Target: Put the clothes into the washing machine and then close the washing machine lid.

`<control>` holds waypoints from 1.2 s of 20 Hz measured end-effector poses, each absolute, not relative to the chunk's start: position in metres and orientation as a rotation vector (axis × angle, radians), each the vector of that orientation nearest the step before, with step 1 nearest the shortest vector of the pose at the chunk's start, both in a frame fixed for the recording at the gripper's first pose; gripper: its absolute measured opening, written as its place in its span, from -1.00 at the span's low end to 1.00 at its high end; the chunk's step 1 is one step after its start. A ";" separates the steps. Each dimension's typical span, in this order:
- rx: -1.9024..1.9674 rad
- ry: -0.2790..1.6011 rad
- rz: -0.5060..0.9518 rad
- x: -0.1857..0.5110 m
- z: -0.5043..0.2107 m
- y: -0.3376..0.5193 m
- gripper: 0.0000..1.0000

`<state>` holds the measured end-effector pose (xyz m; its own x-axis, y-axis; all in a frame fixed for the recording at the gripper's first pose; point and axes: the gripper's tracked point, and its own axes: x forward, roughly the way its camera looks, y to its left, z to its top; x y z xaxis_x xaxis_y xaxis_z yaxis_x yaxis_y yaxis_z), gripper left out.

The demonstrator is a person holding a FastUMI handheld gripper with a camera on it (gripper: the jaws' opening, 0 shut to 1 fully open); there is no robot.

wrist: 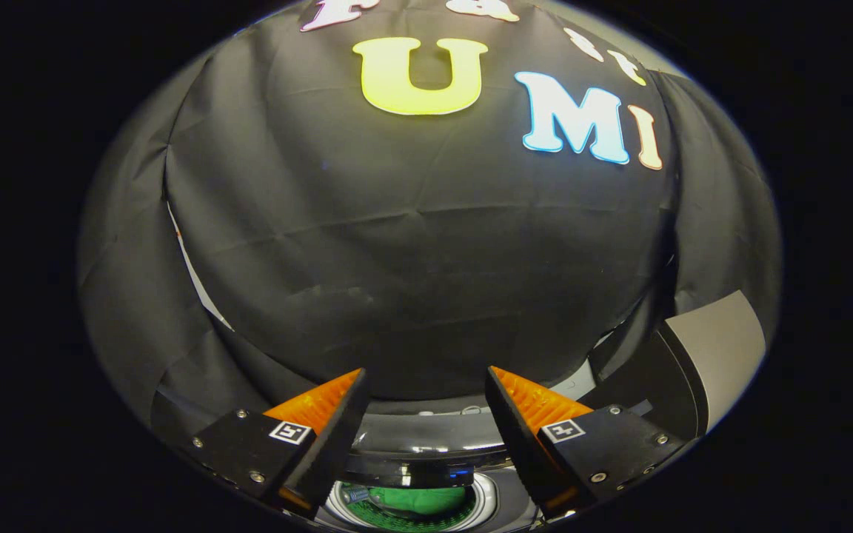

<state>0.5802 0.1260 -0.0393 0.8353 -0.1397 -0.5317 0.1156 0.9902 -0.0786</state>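
The gripper (pixel 423 385) hangs above the washing machine (pixel 434 444) with its fingers spread apart and nothing between them. Below the fingers and slightly nearer than their tips, the round drum opening (pixel 412 507) shows green clothes (pixel 415 500) already lying inside. The raised lid (pixel 715 355) stands to the right of the drum opening, beyond the right finger, tilted up and back. Closing it likely means swinging rightward from the opening to reach the lid's upper edge.
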 end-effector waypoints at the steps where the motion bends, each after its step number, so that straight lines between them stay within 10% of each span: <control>1: -0.045 0.559 -0.134 0.576 -0.039 0.127 0.95; 24: -0.034 0.576 -0.054 0.452 -0.105 0.147 0.93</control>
